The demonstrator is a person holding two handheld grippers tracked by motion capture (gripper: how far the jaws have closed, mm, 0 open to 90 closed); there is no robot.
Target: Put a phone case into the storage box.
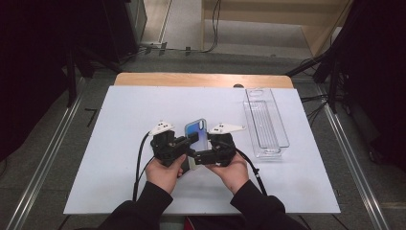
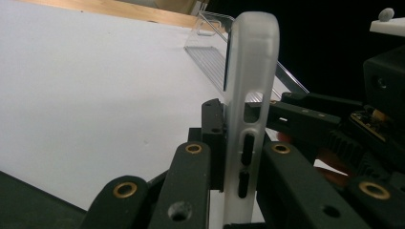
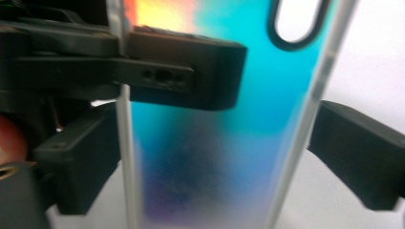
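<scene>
An iridescent blue phone case (image 1: 197, 132) with a frosted clear rim stands on end above the white mat, between my two grippers. My left gripper (image 1: 190, 140) comes in from the left and is shut across the case's thickness. In the left gripper view its jaws (image 2: 239, 162) pinch the rim of the case (image 2: 250, 71) by the button cut-outs. My right gripper (image 1: 198, 156) comes in from the right, lower down. Its jaws (image 3: 215, 157) straddle the width of the case (image 3: 215, 119), one pad against each long edge. The left gripper's jaw (image 3: 191, 76) crosses the case's upper part.
A clear plastic tray (image 1: 265, 122) lies lengthwise at the right of the white mat (image 1: 110, 143), with nothing in it; it also shows behind the case (image 2: 210, 52). The wooden table edge (image 1: 191, 79) runs along the back. Floor rails flank the table.
</scene>
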